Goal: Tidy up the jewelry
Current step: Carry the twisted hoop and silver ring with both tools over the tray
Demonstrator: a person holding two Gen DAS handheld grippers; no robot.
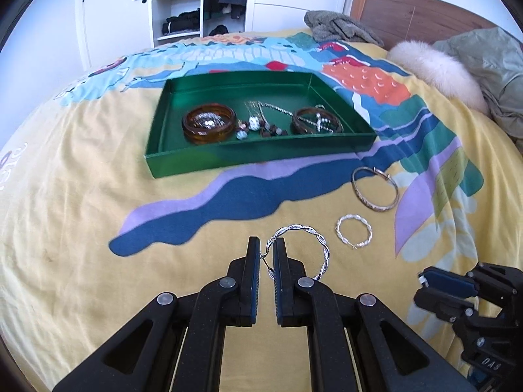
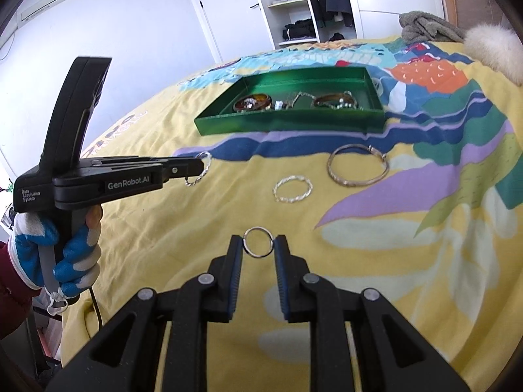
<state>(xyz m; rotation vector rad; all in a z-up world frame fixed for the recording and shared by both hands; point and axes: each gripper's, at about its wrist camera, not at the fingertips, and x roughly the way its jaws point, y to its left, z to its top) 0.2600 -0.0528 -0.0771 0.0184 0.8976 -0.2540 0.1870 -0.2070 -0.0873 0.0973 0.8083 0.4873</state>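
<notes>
Silver dominates the loose pieces: the left gripper (image 1: 266, 254) is clamped on a twisted silver hoop earring (image 1: 313, 245) by its thin wire clasp, the hoop hanging to one side of the nearly closed jaws, clear of the bedspread (image 1: 81, 196). The right gripper (image 2: 258, 245) pinches a plain, smooth metal ring (image 2: 258, 241) across its width between the fingertips, also lifted off the fabric. Judged from this, the step in hand is the carry: both pieces are picked and have yet to go into the green tray (image 1: 261, 158), which sits further up the bed, well apart from both grippers. The tray is shallow, rectangular and matt-walled, apparently card, and already holds two amber-brown translucent bangles (image 1: 209, 124), chains and beads gathered along its near side. Two items remain on the cover between grippers and tray: a matching twisted hoop (image 1: 354, 231) and, beyond it, a larger engraved metal bangle (image 1: 375, 188) with a hinge or clasp on its rim. The next move calls for bringing each gripper over the tray wall and letting go low, since the earring is held only by a fine wire and could swing or slip, and the round ring could roll on release. The bedspread is soft, printed cotton, slightly rumpled, offering little firm support.
</notes>
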